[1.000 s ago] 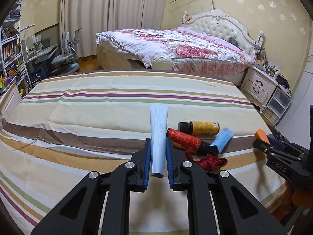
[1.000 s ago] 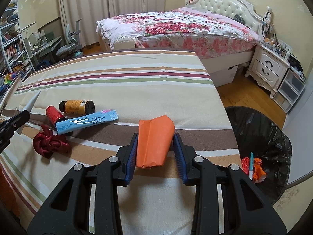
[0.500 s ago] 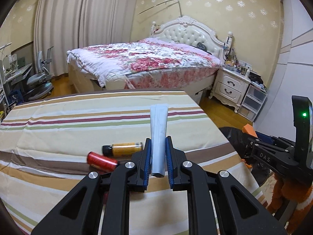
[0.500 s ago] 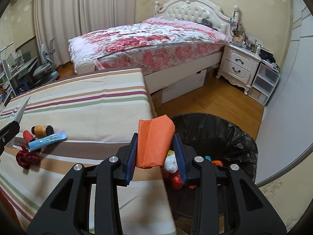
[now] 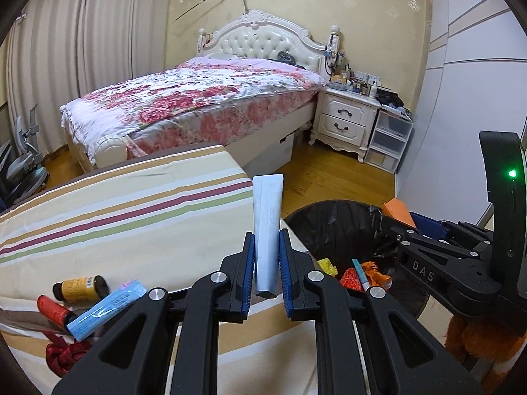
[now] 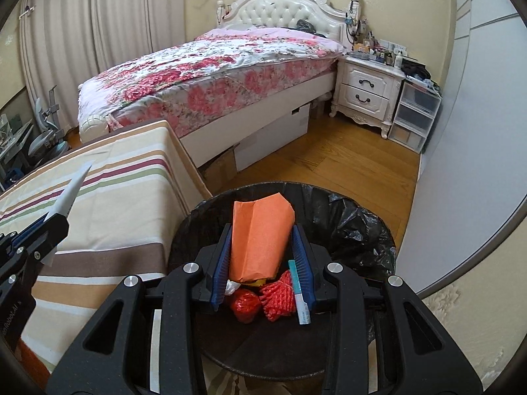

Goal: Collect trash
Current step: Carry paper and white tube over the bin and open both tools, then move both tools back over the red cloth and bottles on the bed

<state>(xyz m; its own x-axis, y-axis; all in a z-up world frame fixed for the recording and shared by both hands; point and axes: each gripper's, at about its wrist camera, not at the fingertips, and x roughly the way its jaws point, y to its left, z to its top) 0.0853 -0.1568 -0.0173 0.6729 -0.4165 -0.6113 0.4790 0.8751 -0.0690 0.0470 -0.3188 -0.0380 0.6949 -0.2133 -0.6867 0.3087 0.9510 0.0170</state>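
My left gripper (image 5: 266,256) is shut on a white tube (image 5: 268,227), held upright above the right edge of the striped table (image 5: 131,217), beside the bin. My right gripper (image 6: 262,253) is shut on a folded orange paper (image 6: 258,233), directly above the black-lined trash bin (image 6: 362,223), which holds red netting (image 6: 278,293), a red lump and a blue-white stick. The bin (image 5: 336,227) and right gripper (image 5: 428,233) show in the left wrist view. On the table lie a yellow bottle (image 5: 80,288), a red bottle (image 5: 52,309), a light blue tube (image 5: 107,309) and a red ribbon (image 5: 64,352).
A bed with a floral cover (image 6: 214,72) stands behind the table. A white nightstand (image 6: 369,92) and plastic drawers (image 6: 415,112) stand at the back right. Wooden floor (image 6: 346,161) lies between bed and bin. A pale wall panel (image 6: 487,164) is close on the right.
Both grippers swung right, from over the table toward the bin. The right one now holds the orange paper over the bin opening. The left still grips the white tube.
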